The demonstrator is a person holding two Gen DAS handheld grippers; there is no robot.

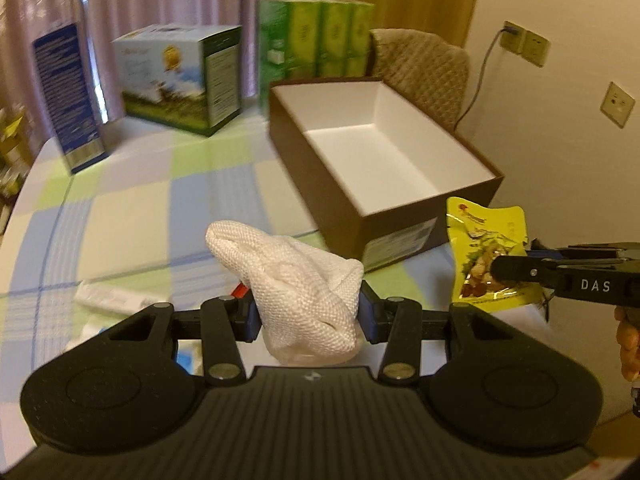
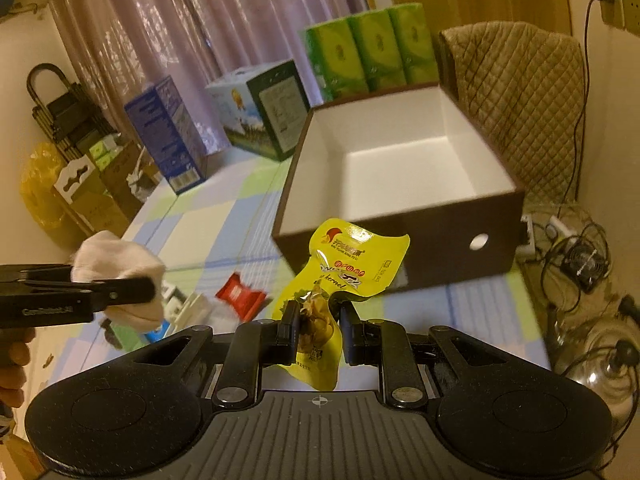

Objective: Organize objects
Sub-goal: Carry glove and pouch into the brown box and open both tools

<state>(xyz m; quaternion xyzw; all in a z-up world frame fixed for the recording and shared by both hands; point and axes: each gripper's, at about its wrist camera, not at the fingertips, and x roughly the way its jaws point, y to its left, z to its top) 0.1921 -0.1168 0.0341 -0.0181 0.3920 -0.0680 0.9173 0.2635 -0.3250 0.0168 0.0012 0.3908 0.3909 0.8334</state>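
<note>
My left gripper is shut on a bunched white woven cloth, held above the checked tablecloth. The same cloth shows at the left of the right wrist view, pinched in the left gripper. My right gripper is shut on a yellow snack packet, lifted in front of the open brown box. In the left wrist view that packet hangs beside the box's near right corner, held by the right gripper. The brown box has a bare white inside.
A red packet, a white tube and small white and blue items lie on the table near the grippers. A blue carton, a printed box and green tissue packs stand at the back. A quilted chair is behind the box.
</note>
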